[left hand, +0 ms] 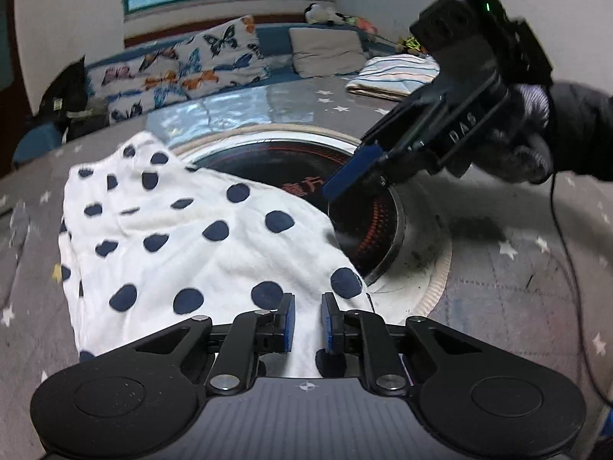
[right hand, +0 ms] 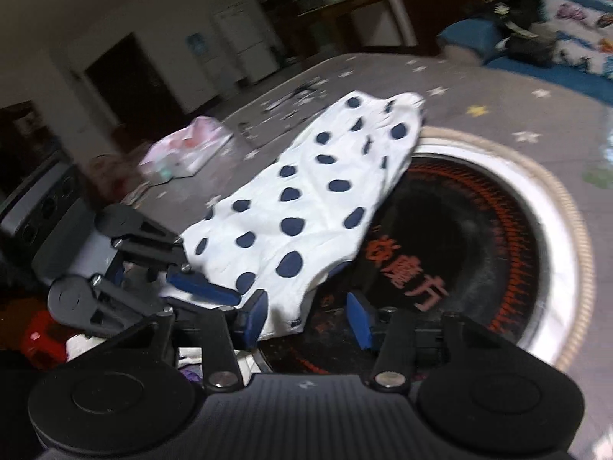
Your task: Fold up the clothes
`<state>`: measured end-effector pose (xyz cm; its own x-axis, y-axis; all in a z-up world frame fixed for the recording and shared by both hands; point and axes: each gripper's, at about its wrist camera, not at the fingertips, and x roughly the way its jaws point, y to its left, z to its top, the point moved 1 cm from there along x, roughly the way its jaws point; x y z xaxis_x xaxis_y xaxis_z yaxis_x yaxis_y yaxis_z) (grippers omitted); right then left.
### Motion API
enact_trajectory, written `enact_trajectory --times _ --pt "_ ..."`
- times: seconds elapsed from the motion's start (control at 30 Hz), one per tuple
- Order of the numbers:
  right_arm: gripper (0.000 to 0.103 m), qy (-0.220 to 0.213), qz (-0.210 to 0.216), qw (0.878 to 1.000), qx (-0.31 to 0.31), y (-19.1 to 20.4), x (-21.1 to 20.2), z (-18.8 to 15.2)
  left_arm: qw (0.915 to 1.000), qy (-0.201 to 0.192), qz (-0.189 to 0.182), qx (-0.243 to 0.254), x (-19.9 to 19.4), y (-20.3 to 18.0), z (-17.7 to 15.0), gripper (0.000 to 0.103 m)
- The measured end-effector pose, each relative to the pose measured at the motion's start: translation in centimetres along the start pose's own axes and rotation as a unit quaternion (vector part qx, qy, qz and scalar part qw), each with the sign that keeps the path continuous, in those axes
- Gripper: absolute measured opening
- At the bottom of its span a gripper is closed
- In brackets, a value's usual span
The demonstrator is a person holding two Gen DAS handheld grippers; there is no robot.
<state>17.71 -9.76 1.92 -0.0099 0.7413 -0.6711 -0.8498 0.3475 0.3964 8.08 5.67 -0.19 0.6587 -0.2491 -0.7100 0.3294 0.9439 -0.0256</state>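
Note:
A white cloth with dark blue dots [left hand: 184, 230] lies on the grey star-print table cover [left hand: 517, 287], and its right edge overlaps the round black cooker plate [left hand: 367, 230] set in the table. My left gripper [left hand: 308, 322] is at the cloth's near edge, with white fabric filling the narrow gap between its blue pads. In the right wrist view the left gripper [right hand: 203, 287] holds that cloth [right hand: 306, 199] edge slightly raised. My right gripper [right hand: 306, 322] is open, and the hanging cloth corner sits beside its left finger over the cooker plate [right hand: 459, 237]. A gloved hand holds the right gripper [left hand: 352, 176].
A folded striped cloth [left hand: 394, 76] lies at the table's far right. A pink-and-white packet [right hand: 187, 149] sits on the table beyond the dotted cloth. A sofa with butterfly cushions [left hand: 191, 65] stands behind the table. A thin cable [left hand: 567, 249] hangs at the right.

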Motion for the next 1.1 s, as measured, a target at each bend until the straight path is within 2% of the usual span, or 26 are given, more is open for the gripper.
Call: enact_trajectory --times 0.07,0.17,0.43,0.7,0.93,1.03,1.1 --pt "0.037 -0.003 -0.032 0.999 0.000 1.0 -0.3 -0.4 0.9999 -0.002 0.007 0.010 0.2 -0.4 0.0 0.017" --pt "0.029 -0.003 -0.068 0.998 0.000 2.5 -0.3 -1.2 0.9998 -0.012 0.012 -0.007 -0.4 -0.1 -0.1 0.017" --pt "0.025 -0.035 -0.137 0.990 0.024 5.4 1.0 -2.3 0.9995 -0.026 0.012 -0.011 -2.1 -0.8 -1.5 0.017" --pt "0.024 -0.065 -0.178 0.979 0.073 6.0 2.9 -3.0 0.9992 -0.030 0.009 -0.025 -3.1 -0.8 -3.6 0.017" --pt "0.006 -0.079 -0.210 0.972 0.066 7.9 3.4 -3.4 0.9987 -0.036 0.006 -0.034 -4.1 -1.0 -5.0 0.019" --pt "0.004 -0.086 -0.259 0.960 0.057 8.6 2.9 -3.2 0.9984 -0.040 0.006 -0.040 -4.7 -1.0 -5.5 0.025" --pt "0.004 -0.086 -0.277 0.956 0.049 9.0 2.6 -3.2 0.9982 -0.042 0.005 -0.043 -4.9 -1.0 -5.9 0.028"
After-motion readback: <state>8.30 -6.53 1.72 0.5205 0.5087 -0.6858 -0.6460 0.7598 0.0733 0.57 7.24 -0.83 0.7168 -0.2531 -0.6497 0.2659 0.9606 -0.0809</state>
